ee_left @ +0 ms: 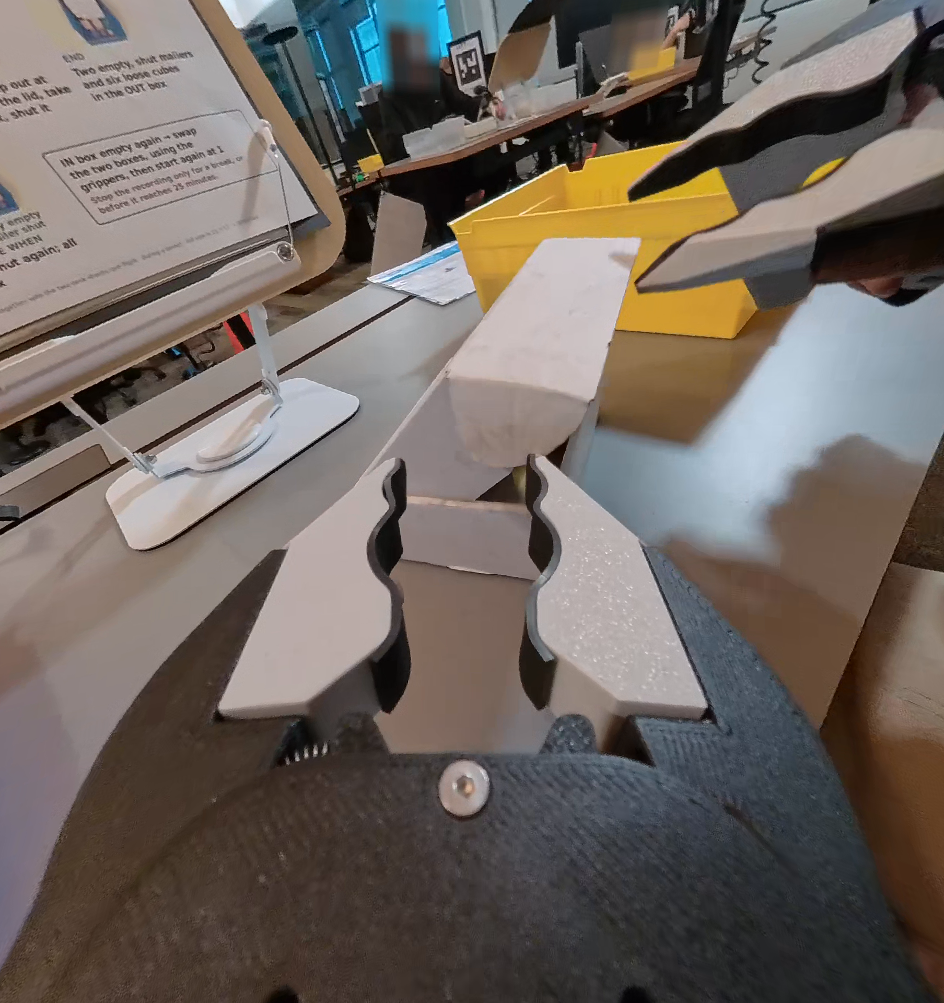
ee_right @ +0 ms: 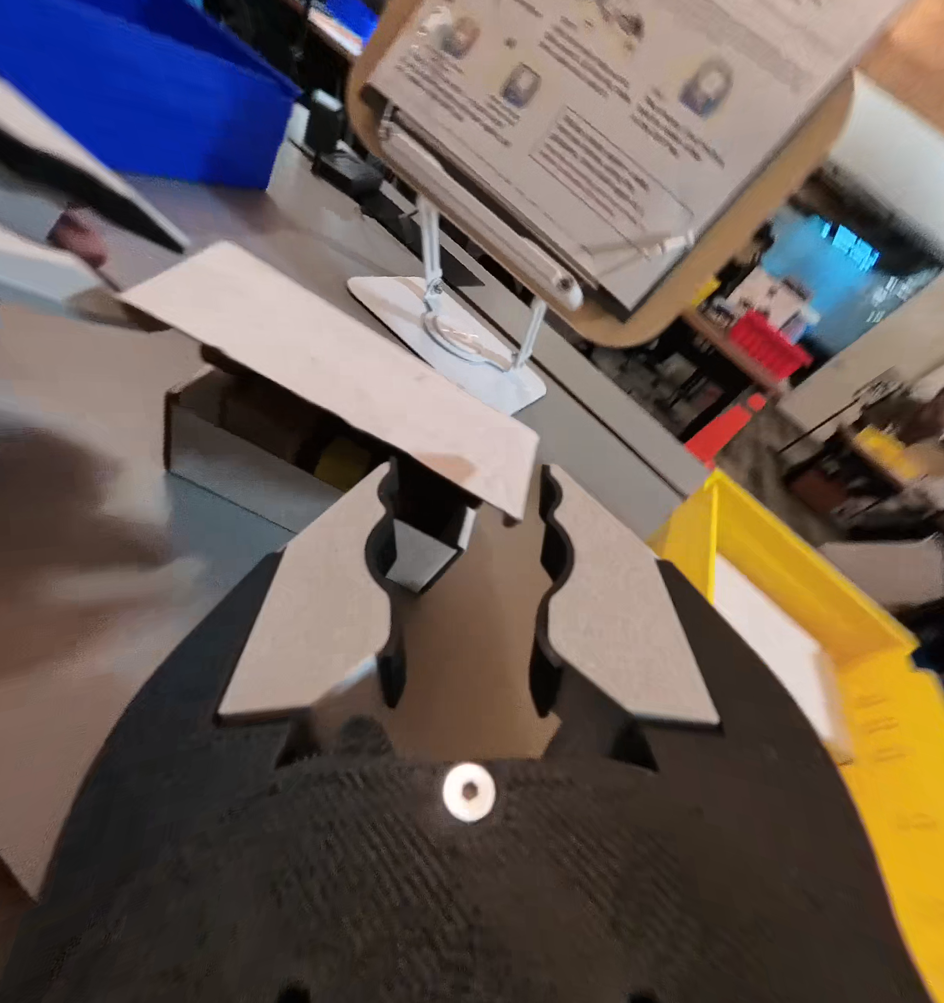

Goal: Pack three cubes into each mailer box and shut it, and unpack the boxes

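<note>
The desk (ee_left: 241,543) carries a yellow bin (ee_left: 594,239), a blue bin (ee_right: 133,97) and an instruction board on a stand (ee_left: 133,163). One white mailer box (ee_right: 274,434) lies near the middle, lid half raised; a yellow cube (ee_right: 342,461) shows inside, so it is neither shut nor emptied. Whether this is packing or unpacking cannot be determined. The left tool (ee_left: 467,472) is open and empty, tips at the box end. The right tool (ee_right: 467,477) is open, empty, at the lid corner.
</note>
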Motion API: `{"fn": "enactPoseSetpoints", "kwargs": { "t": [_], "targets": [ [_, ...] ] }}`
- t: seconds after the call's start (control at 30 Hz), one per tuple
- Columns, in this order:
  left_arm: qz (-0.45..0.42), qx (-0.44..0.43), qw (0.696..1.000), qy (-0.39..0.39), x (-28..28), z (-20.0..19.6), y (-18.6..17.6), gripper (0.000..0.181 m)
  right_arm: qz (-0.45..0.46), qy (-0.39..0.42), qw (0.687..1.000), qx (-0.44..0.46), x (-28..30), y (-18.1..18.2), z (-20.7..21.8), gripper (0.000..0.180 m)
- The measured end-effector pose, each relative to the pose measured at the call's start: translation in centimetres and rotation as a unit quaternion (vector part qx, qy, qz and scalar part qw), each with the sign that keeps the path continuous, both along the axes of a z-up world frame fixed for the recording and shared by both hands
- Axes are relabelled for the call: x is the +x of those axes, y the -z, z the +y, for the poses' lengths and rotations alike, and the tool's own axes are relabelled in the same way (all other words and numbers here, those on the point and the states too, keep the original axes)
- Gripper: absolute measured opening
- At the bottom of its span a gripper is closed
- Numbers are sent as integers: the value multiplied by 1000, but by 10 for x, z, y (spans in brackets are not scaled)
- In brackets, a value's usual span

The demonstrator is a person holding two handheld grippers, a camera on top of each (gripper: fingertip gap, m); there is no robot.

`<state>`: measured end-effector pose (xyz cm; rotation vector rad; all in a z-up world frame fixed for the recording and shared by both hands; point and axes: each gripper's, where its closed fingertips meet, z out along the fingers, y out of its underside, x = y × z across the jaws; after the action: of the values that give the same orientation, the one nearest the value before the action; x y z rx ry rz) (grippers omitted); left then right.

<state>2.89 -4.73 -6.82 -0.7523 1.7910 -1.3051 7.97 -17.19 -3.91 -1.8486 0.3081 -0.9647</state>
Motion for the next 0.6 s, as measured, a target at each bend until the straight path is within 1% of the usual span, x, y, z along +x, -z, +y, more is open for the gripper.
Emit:
{"fn": "enactPoseSetpoints", "kwargs": {
  "t": [0.1,0.17,0.27,0.33,0.37,0.43,0.47,0.53,0.57,0.6],
  "targets": [
    [0,-1,1000,4,-1,-4,0,40,-93,-21,991,-91,-18,0,23,49],
    [-1,1,1000,6,-2,-5,0,40,-167,-24,975,-144,-26,1,36,41],
    [-1,0,1000,8,-2,-7,0,40,-257,-26,944,-205,-32,3,53,38],
    [-2,0,1000,10,-3,-9,0,40,-279,-21,934,-220,-31,3,59,38],
    [-2,1,1000,11,-3,-10,0,40,-278,-20,934,-222,-29,3,60,39],
    [-2,6,1000,15,-4,-13,1,41,-280,-17,935,-217,-27,2,60,34],
    [-2,9,1000,17,-4,-14,2,41,-286,-18,933,-217,-27,0,59,29],
    [5,23,1000,20,-4,-16,9,43,-312,-20,925,-218,-29,-5,58,8],
    [12,33,999,21,-4,-16,13,45,-327,-23,919,-221,-31,-6,57,3],
    [16,45,999,21,-3,-17,17,48,-336,-26,913,-229,-31,-6,57,2]
  ]
}}
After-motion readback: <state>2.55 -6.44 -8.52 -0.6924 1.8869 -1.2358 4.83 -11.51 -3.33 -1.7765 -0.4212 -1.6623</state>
